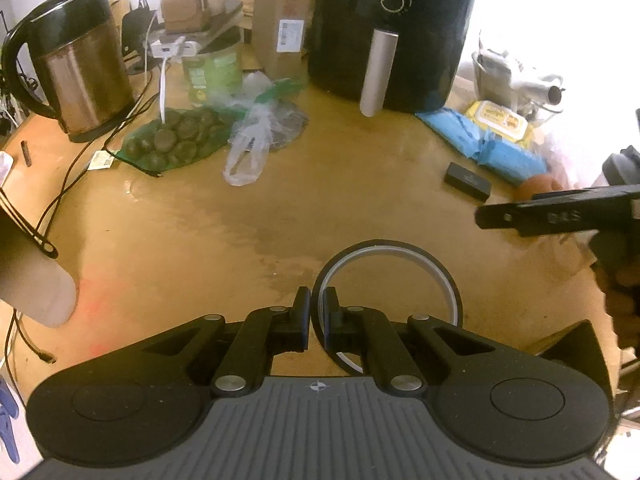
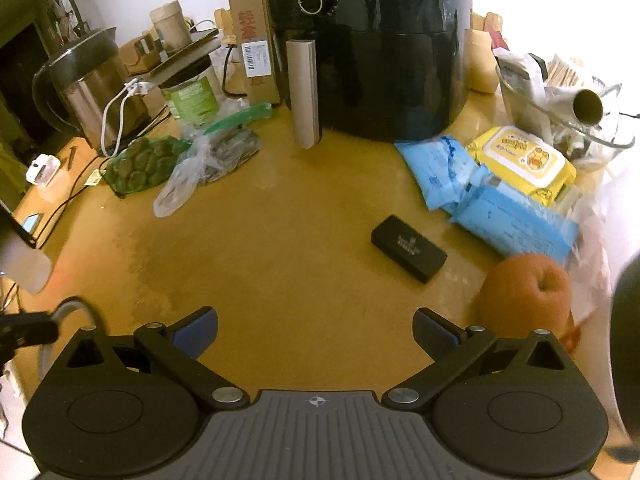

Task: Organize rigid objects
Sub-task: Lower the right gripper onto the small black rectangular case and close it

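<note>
- Two handheld grippers over one tan wooden tabletop (image 2: 280, 240).
- Left gripper (image 1: 316, 312): fingers pressed together on the rim of a black ring-shaped tape roll with a pale inner band (image 1: 400, 252); the rim sits between the pads, and the ring extends toward 1 o'clock from the fingertips.
- Right gripper (image 2: 315, 334): fingers spread wide, nothing between them. In the left wrist view it enters at 3 o'clock.
- Small black rectangular case (image 2: 408, 248): flat on the tabletop, at 1 o'clock from the right gripper, well apart from it.
- Round brown fruit (image 2: 524, 292): at 2 o'clock from the right gripper, just beside the case.
- Black air fryer with two dials (image 2: 376, 48): at 12 o'clock, at the far edge.
- Steel electric kettle with black handle (image 1: 80, 64): at 10 o'clock in the left wrist view.
- Blue plastic wipe packs (image 2: 508, 216): at 2 o'clock, touching a yellow pack (image 2: 524, 156).
</note>
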The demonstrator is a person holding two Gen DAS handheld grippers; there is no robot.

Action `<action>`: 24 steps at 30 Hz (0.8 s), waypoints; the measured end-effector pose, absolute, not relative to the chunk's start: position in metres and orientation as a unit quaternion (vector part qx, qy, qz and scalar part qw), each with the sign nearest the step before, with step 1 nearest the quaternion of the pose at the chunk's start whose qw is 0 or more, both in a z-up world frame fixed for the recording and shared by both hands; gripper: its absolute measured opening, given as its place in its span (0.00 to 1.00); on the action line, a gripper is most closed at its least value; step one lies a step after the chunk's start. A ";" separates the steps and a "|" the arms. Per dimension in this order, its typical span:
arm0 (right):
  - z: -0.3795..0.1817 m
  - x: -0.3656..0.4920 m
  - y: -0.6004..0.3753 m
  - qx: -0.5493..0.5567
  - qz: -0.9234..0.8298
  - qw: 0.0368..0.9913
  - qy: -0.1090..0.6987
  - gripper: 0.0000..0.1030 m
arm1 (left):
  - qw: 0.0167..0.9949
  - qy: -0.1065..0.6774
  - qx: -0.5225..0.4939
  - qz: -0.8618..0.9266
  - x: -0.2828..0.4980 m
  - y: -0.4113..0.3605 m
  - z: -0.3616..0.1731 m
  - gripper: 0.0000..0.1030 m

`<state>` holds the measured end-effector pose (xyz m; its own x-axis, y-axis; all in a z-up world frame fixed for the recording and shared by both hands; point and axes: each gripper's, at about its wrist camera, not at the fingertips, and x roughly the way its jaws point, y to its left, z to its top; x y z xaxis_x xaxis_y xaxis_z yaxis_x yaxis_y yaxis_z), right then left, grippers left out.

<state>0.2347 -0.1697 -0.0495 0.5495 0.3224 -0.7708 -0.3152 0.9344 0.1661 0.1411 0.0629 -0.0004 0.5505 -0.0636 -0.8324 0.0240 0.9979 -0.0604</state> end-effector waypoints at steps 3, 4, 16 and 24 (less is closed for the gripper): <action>-0.054 0.244 -0.166 -0.003 0.178 0.882 0.437 0.99 | 0.882 0.469 -0.028 -0.021 0.138 0.066 0.004 0.07; -0.055 0.248 -0.164 -0.004 0.178 0.883 0.435 0.99 | 0.883 0.468 -0.030 -0.020 0.137 0.067 0.005 0.07; -0.080 0.274 -0.156 -0.039 0.159 0.905 0.392 0.91 | 0.883 0.466 -0.052 -0.007 0.117 0.082 0.007 0.07; -0.096 0.303 -0.153 -0.052 0.124 0.915 0.380 0.88 | 0.877 0.477 -0.062 0.007 0.103 0.093 -0.001 0.07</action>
<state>0.3029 -0.1528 -0.0957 0.6809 0.1880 -0.7078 -0.2672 0.9636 -0.0012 0.1033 0.0933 -0.0014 0.5443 -0.0465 -0.8376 -0.0710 0.9923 -0.1013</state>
